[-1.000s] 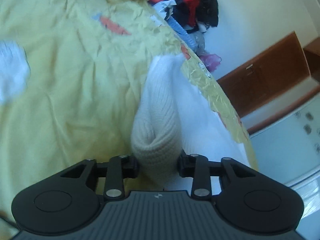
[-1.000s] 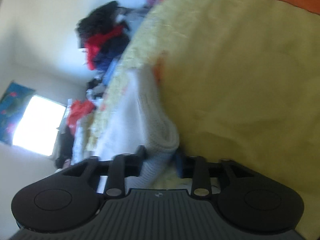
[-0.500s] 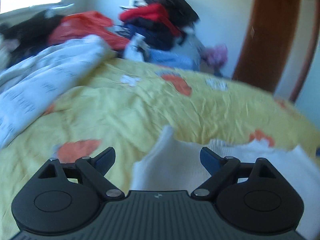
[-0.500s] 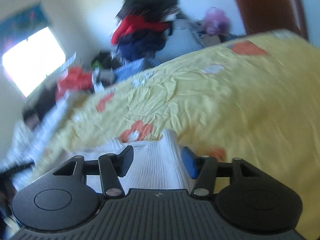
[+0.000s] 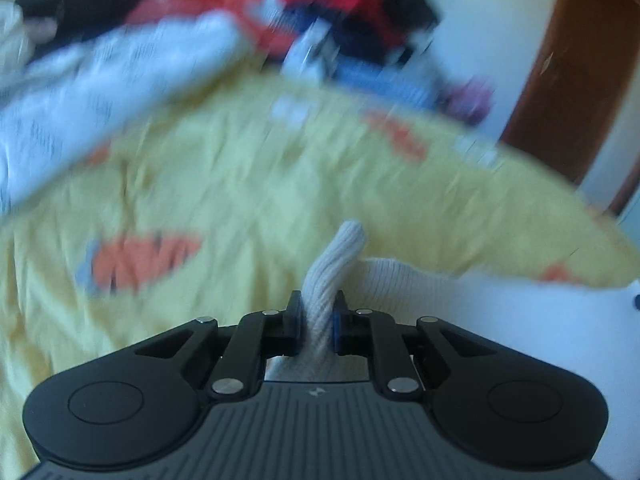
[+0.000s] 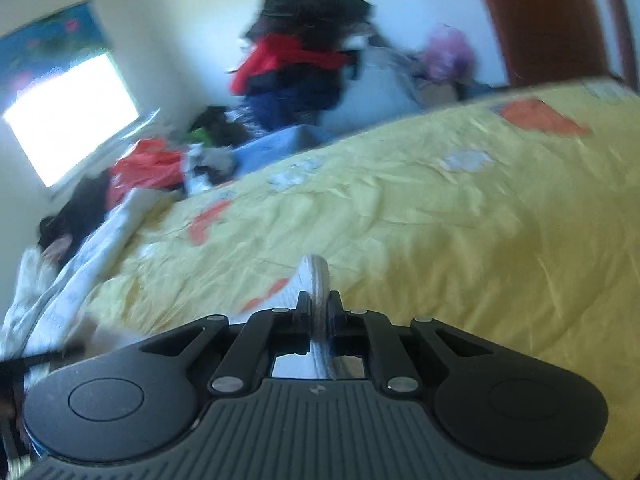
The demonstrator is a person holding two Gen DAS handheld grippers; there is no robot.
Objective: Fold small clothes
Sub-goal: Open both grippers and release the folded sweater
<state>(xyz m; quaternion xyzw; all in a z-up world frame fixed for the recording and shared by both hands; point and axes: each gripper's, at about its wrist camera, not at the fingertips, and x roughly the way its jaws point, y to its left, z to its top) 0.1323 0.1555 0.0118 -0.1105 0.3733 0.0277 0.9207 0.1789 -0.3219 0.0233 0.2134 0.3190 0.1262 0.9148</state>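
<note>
Yellow covers were spread over the bed (image 5: pixel 224 184), with heaps of clothes (image 6: pixel 304 60) piled behind it. Both grippers had just squeezed shut on one white ribbed garment (image 5: pixel 334 280). The left gripper (image 5: pixel 316 316) pinched a twisted bit; the right gripper (image 6: pixel 318 316) pinched a thin edge, probably so the cloth could be lifted and pulled flat for folding. Only the left view showed the garment trailing off to the right. Only the right view showed the bright window (image 6: pixel 72 120).
</note>
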